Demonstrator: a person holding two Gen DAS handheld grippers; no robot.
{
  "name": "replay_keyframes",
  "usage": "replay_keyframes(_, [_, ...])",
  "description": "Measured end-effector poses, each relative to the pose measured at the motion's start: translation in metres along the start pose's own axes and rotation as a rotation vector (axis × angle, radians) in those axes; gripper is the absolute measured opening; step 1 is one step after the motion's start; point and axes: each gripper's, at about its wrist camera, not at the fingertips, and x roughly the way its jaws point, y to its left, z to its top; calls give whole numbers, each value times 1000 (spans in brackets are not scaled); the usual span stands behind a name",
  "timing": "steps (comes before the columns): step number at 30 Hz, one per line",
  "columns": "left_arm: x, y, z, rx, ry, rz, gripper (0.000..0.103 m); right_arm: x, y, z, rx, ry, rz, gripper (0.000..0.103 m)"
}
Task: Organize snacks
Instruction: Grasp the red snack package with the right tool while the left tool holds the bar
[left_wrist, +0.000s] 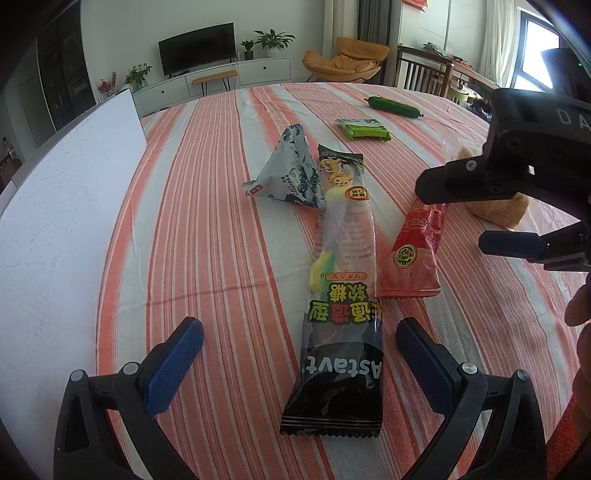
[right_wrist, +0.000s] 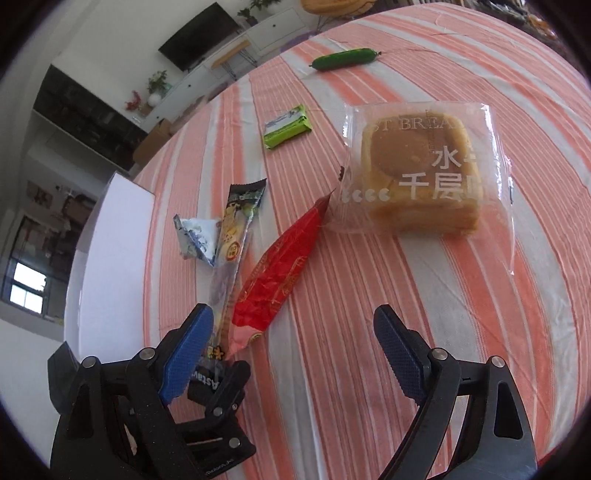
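Left wrist view: the left tongs (left_wrist: 299, 363) stand wide apart and hold nothing, with the long gummy candy packet (left_wrist: 341, 280) lying on the striped table (left_wrist: 221, 221) between their blue pads. The packet's black end sits just ahead of the tongs, midway between the two fingers, and its long axis runs straight away from them, almost in line with their reach. At its far end it rests against a small triangular blue-printed pouch (left_wrist: 291, 170). Just to the right of the candy lies a red snack packet (left_wrist: 415, 251), roughly parallel to it and close beside it, though I cannot tell whether they touch.

The right tongs (right_wrist: 295, 354) are also parted and empty. The red packet's near end lies just ahead of their left finger, slanting away to the right toward a wrapped layered bread (right_wrist: 424, 173) farther on. A green wrapped bar (right_wrist: 288, 125) and a green sausage (right_wrist: 345, 59) lie well beyond both tongs.

For the candy packet the left hand is plainly the nearer; since the packet's length runs along the tongs' reach, the fingers would close across its narrow width. A white board (left_wrist: 70, 206) stands off to the left.
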Motion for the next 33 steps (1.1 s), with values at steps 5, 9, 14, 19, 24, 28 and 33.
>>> replay_keyframes(5, [-3,1,-2,20,7,-31,103,14,7,2,-66,33,-12,30])
replay_keyframes(9, [-14,3,-2,-22,31,-107,103,-19,-13,-14,-147,54,-62,10])
replay_keyframes(14, [-3,-2,33,-65,33,-56,103,-45,-43,-26,-220,123,-148,10])
replay_keyframes(19, [17,-10,37,9,83,-14,50,-54,-56,-28,-145,97,-108,40])
replay_keyframes(24, [-9,-8,-3,17,92,-36,30,-43,-35,-35,-157,97,-54,41])
replay_keyframes(28, [-31,-8,-35,35,97,-41,42,-31,-10,-29,-156,75,-48,60])
replay_keyframes(33, [-22,-12,-17,94,17,89,85,-1,14,-14,-172,56,-175,65])
